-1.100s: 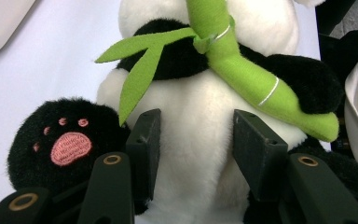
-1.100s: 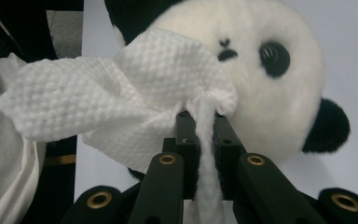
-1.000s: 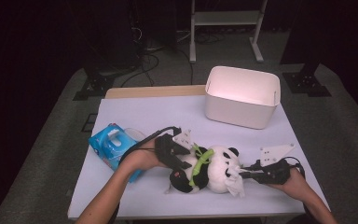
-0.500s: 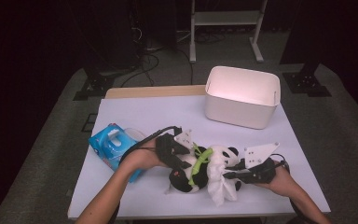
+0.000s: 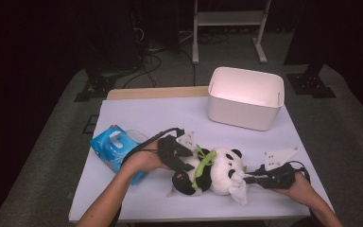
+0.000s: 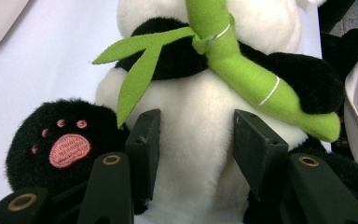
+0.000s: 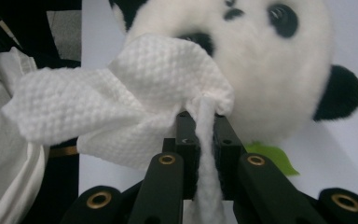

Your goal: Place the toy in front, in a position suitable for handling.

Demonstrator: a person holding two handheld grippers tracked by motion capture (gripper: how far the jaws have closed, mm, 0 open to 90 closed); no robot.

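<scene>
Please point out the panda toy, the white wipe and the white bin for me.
panda toy (image 5: 220,172): high view, on its white belly.
white wipe (image 7: 121,100): right gripper view, on the bunched middle of the cloth.
white bin (image 5: 242,111): high view, on its front wall.

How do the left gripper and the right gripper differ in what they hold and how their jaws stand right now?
The left gripper has its jaws apart around the plush panda's white belly; the right gripper has its jaws nearly closed, pinching a white textured wipe. The left sits at the panda's body, the right at its face. Both are shut on something.
</scene>
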